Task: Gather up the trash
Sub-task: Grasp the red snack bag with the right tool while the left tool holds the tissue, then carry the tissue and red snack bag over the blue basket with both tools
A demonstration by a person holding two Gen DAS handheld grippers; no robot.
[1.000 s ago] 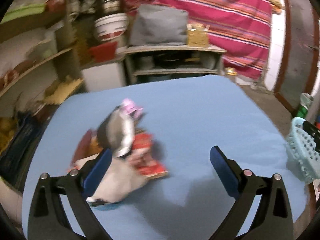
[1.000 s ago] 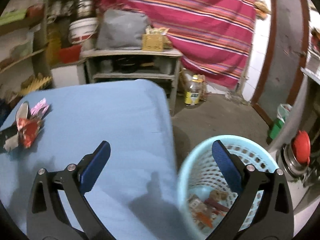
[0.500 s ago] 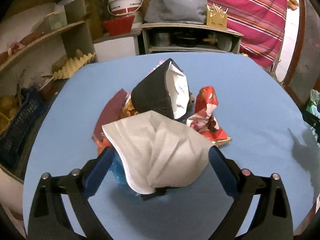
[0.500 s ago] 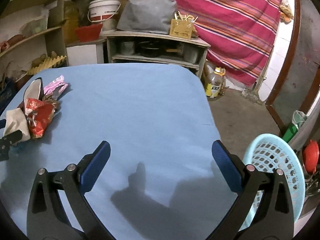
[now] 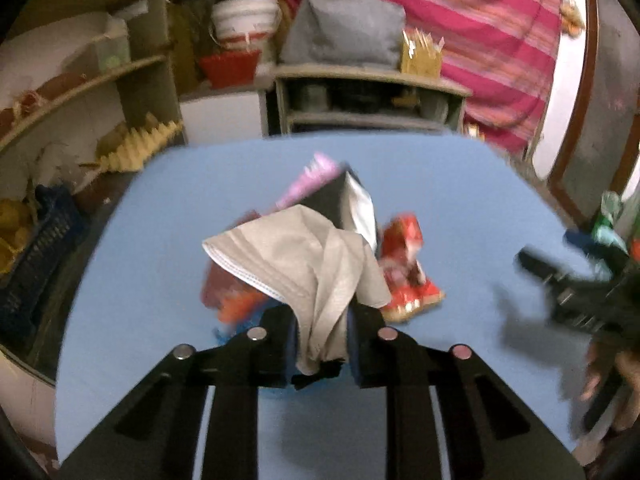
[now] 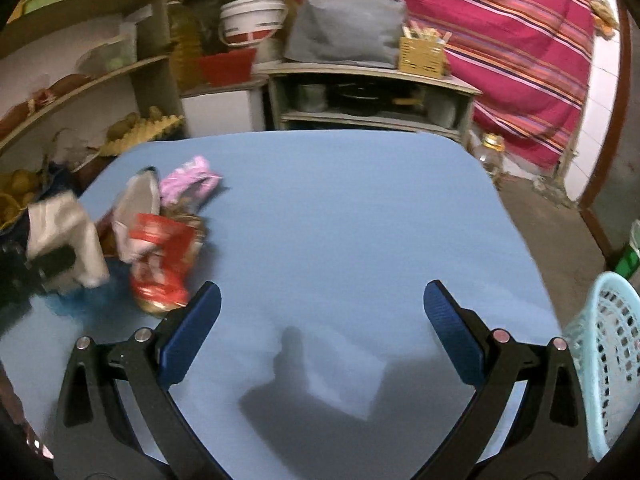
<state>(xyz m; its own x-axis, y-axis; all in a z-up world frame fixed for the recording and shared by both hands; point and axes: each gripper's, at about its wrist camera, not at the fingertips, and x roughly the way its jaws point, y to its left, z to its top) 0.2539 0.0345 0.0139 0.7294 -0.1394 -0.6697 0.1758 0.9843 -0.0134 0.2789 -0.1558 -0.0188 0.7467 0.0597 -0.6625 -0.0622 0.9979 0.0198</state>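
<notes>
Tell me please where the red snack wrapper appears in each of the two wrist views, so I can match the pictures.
Left wrist view: the red snack wrapper lies right of centre on the blue table, just right of the grey face mask between the closing left gripper jaws.
Right wrist view: it lies at the left, beyond the left finger of the open right gripper.
Shared landmark: the pink wrapper behind the pile.
</notes>
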